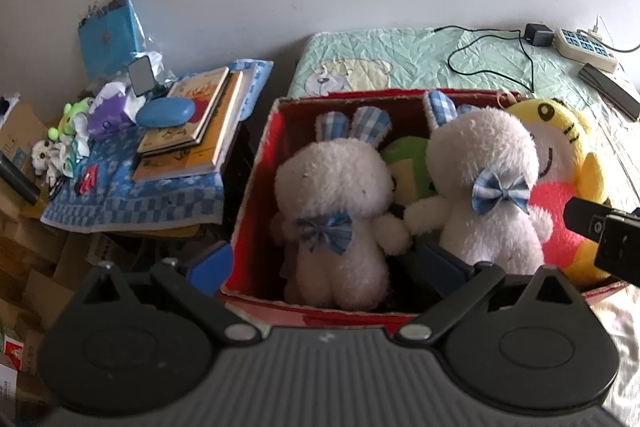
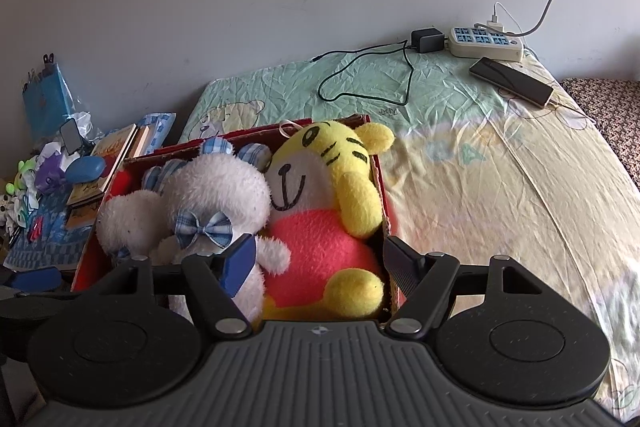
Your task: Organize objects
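A red cardboard box (image 1: 256, 187) (image 2: 384, 187) stands on the bed, packed with plush toys. In it sit two white rabbits with blue checked bows (image 1: 340, 203) (image 1: 488, 187) (image 2: 216, 199), a green toy (image 1: 408, 163) squeezed between them, and a yellow tiger in a pink top (image 1: 560, 155) (image 2: 320, 195) at the right end. My left gripper (image 1: 324, 267) is open, its fingers on either side of the left rabbit's lower body without pressing it. My right gripper (image 2: 320, 259) is open too, spread over the tiger's belly and foot. Part of the right gripper (image 1: 600, 231) shows at the left view's right edge.
A bedside table (image 1: 132, 203) left of the box carries books (image 1: 192, 123), a blue case (image 1: 166, 111), tissues and small toys. Near the wall on the bed (image 2: 500, 187) lie a power strip (image 2: 484, 43), a charger with cable (image 2: 428, 41) and a phone (image 2: 512, 81). Cardboard boxes (image 1: 24, 255) crowd the floor.
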`<state>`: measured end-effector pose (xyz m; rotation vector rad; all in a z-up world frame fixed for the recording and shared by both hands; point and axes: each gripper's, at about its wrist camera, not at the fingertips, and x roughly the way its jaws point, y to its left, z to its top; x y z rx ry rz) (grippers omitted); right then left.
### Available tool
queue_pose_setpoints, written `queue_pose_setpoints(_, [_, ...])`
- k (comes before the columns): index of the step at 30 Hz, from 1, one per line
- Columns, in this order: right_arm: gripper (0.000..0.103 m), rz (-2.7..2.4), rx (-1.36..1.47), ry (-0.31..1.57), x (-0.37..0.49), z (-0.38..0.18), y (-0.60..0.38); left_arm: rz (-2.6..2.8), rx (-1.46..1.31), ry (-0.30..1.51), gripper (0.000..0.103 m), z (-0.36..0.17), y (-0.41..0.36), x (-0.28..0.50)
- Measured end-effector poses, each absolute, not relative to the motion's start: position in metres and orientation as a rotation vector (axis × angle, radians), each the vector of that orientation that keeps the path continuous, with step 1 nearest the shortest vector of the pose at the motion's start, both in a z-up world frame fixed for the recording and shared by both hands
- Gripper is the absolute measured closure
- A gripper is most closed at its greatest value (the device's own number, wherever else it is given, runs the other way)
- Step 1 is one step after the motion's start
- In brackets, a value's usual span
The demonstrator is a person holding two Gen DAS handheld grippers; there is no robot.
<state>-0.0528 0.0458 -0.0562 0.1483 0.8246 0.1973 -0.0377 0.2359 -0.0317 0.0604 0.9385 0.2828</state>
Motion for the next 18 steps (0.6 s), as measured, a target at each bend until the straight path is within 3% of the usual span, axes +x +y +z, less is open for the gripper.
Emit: queue_pose_setpoints(18, [0.030,0.178,0.142,0.835,-0.0529,-0.0616,0.0501,0.228,0.044,0.964,0.003,-0.0411,0.2357,-0.0336])
